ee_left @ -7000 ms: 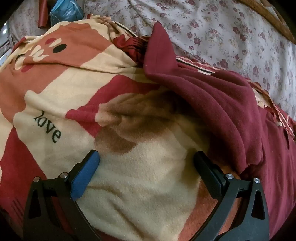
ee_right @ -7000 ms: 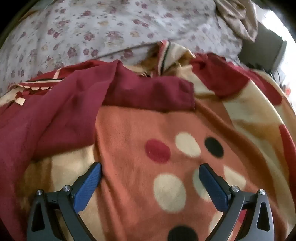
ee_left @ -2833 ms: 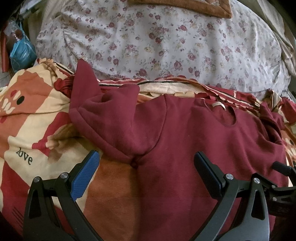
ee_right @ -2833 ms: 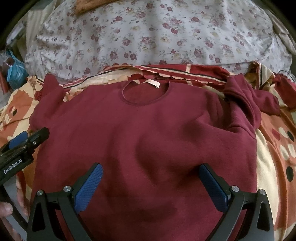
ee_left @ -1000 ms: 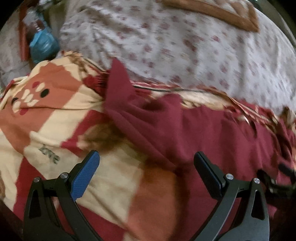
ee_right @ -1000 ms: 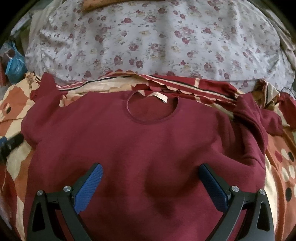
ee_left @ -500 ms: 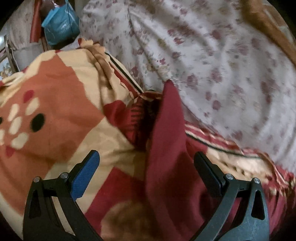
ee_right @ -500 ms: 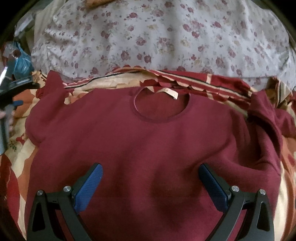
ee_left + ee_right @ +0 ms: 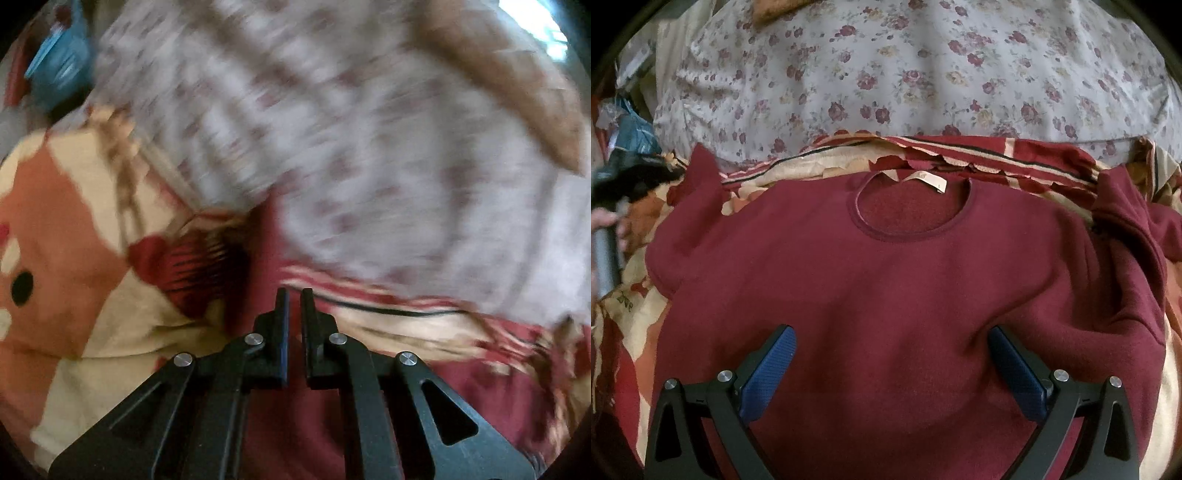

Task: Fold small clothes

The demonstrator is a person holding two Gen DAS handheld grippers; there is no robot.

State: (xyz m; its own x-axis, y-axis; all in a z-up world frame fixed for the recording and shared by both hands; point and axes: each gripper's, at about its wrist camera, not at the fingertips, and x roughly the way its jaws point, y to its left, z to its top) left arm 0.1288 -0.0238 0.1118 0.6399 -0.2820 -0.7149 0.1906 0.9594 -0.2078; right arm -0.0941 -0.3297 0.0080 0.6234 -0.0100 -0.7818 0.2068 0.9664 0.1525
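Bed surface: patterned blanket in cream/orange/red, w/ floral quilt bunched along far edge. Blue bag off at far-left corner, left-wrist view.

Maroon sweatshirt lies flat on blanket, front up, neckline + label toward quilt. Body fairly smooth. Right sleeve crumpled back over its shoulder; left sleeve sticks out toward blanket's far-left edge.

Left gripper: jaws have just been closing, now drawn together to a narrow slit. Left view badly motion-blurred; maroon cloth lies directly under and ahead of tips, where the sleeve end is, but whether fabric is pinched betw. pads — can't tell. In right-wrist view the left gripper shows only as dark blur at far-left edge, right by sleeve tip, person's fingers on the grey handle.

Right gripper: jaws wide apart, nothing betw. pads, hovering over lower chest of shirt. Prob. parked there to hold garment down or wait its turn while left hand works the sleeve.

Judgement: step in hand = grabbing left sleeve to fold across body. Task early — no fold made yet. Risk: thick fleece slips out, or blanket gets pinched along w/ sleeve.
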